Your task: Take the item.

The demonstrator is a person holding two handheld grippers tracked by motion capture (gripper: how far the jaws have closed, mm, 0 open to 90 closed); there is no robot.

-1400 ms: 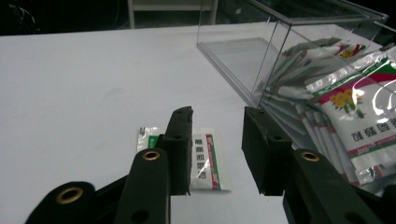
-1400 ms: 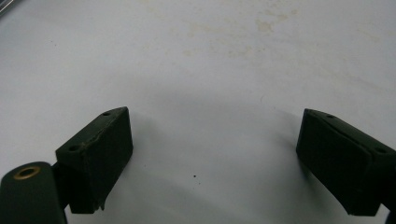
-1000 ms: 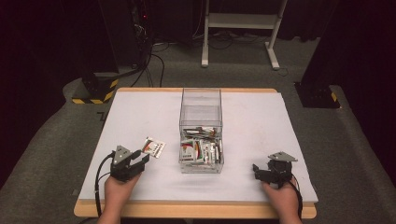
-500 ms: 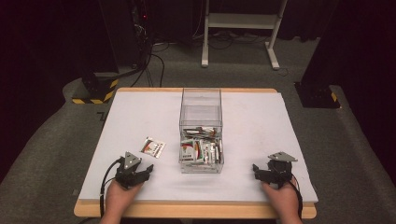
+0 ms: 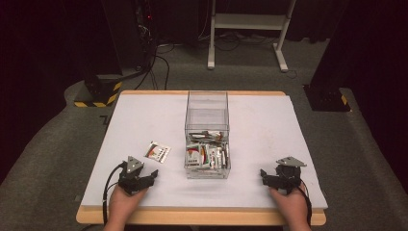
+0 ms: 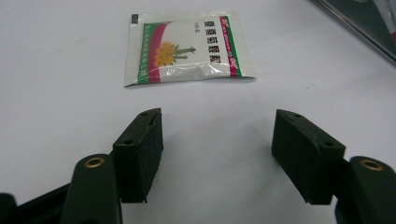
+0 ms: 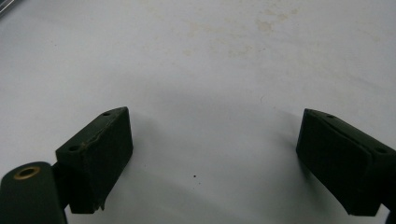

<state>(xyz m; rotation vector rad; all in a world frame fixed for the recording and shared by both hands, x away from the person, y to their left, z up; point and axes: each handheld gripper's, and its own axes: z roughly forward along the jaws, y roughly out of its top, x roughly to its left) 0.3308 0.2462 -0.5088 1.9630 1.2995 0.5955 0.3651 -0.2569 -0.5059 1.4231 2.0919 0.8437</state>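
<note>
You had the left gripper (image 5: 144, 176) low at the near-left of the white table (image 5: 269, 125), jaws wide apart, empty. The right gripper (image 5: 270, 179) sat near-right, jaws also spread, nothing between. A clear plastic box (image 5: 207, 110) of packets stood between them, mid-table. One flat white sachet with green-pink edging and a yellow flower print (image 6: 187, 49) lay just ahead of the left jaws, untouched.

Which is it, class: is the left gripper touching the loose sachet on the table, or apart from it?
Apart. The left gripper view shows bare table between the open left gripper and the sachet lying flat beyond its jaws.
</note>
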